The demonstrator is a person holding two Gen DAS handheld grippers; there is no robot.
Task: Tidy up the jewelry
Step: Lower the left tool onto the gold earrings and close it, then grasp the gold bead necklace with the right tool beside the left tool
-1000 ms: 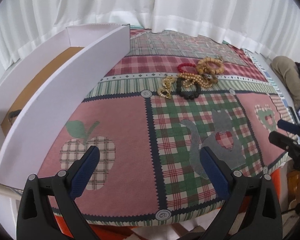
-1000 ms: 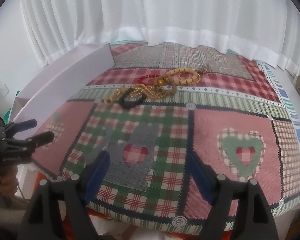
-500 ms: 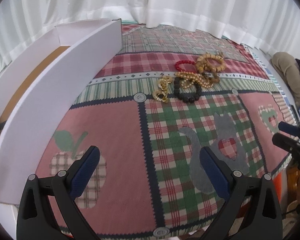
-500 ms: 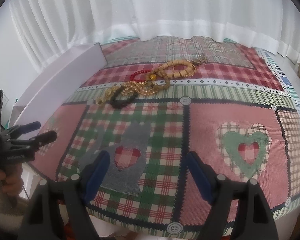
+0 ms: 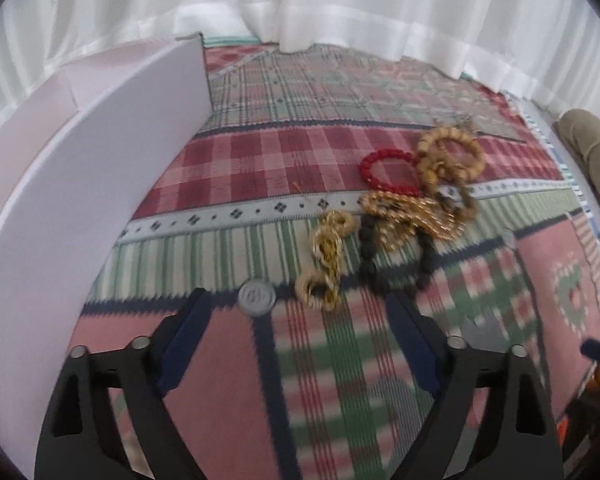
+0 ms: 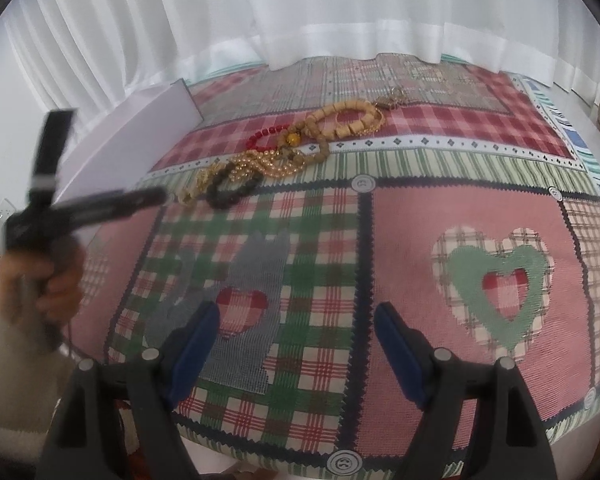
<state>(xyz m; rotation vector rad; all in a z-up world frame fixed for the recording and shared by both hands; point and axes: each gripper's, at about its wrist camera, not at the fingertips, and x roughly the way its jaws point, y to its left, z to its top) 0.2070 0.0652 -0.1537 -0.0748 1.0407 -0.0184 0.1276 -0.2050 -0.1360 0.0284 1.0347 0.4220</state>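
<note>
A tangle of jewelry lies on the patchwork cloth (image 5: 228, 168): a gold chain (image 5: 326, 260), a black bead bracelet (image 5: 380, 256), a gold bead strand (image 5: 404, 216), a red bracelet (image 5: 384, 172) and a wooden bead bracelet (image 5: 452, 156). My left gripper (image 5: 296, 308) hovers just short of the gold chain, its jaws closing, with nothing pressed between the pads. The right wrist view shows the left gripper (image 6: 140, 200) reaching toward the chain (image 6: 196, 184) and black bracelet (image 6: 230, 192). My right gripper (image 6: 298, 316) is open over the grey cat patch, well short of the pile.
A white open box (image 5: 100, 184) stands along the cloth's left edge, its tall wall close to my left gripper. White curtains (image 6: 300, 8) hang behind the table. A hand and a cream sleeve (image 6: 16, 344) hold the left gripper. The cloth's front edge lies just under the right gripper.
My left gripper has moved forward and down toward the jewelry pile, and its jaws have narrowed a little. The right gripper has edged slightly closer to the cloth.
</note>
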